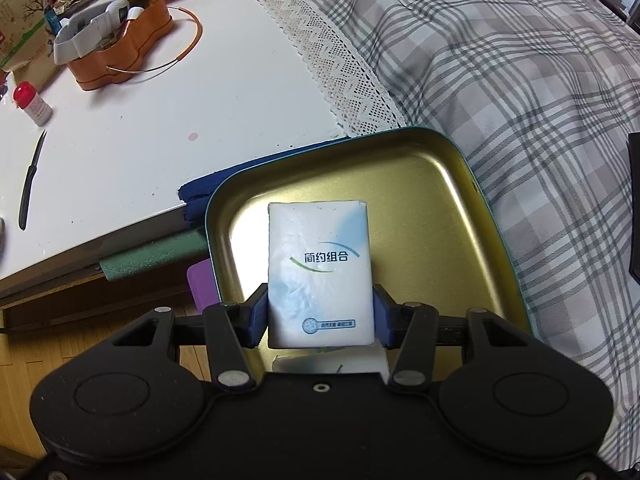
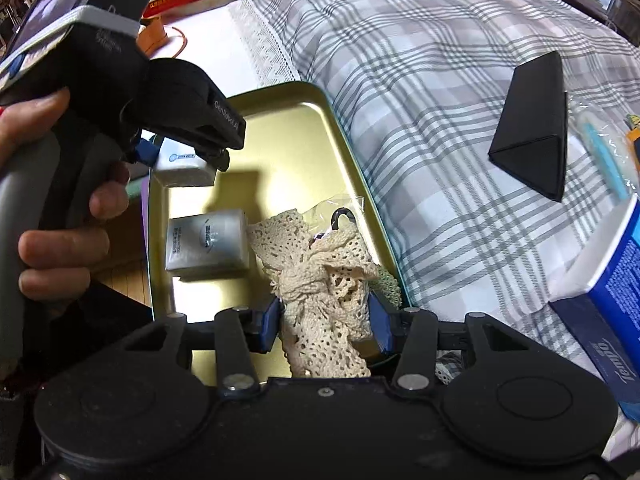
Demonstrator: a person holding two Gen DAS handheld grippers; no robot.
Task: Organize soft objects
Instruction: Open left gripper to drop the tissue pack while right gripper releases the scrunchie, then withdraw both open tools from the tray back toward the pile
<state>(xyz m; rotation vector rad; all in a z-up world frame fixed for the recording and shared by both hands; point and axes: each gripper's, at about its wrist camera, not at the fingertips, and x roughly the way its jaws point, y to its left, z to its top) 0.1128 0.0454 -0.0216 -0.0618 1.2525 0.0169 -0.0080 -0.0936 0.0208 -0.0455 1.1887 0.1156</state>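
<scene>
Worktop (image 1: 160, 128) space on the left is white and mostly bare, and its near edge drops off to the wooden floor. One orange tin (image 1: 120, 56) sits far back on it, one small bottle with a red cap (image 1: 32, 104) stands near the left edge, and one dark knife (image 1: 30, 180) lies just in front of the bottle.

Next comes the gold tray (image 1: 432, 184). It hangs a bit past the worktop edge, and its right side rests against the checked blanket (image 1: 520, 80). The back half of the tray is bare.

Two tissue packs are there. The left hand-held gripper (image 1: 320, 320) is clamped on one tissue pack (image 1: 320, 268), held up over the near left part of the tray. The other tissue pack (image 2: 206, 240) lies flat on the tray floor, close to the left wall.

One lace cloth (image 2: 324, 300) is bunched up in the near right corner of the tray, and the right hand-held gripper (image 2: 324, 320) is clamped on it. One little clear bag (image 2: 340, 212) lies just behind the lace.

Further right, on the blanket, lie one black three-sided case (image 2: 532, 132) and one blue tissue box (image 2: 616, 280), well apart from the tray.
</scene>
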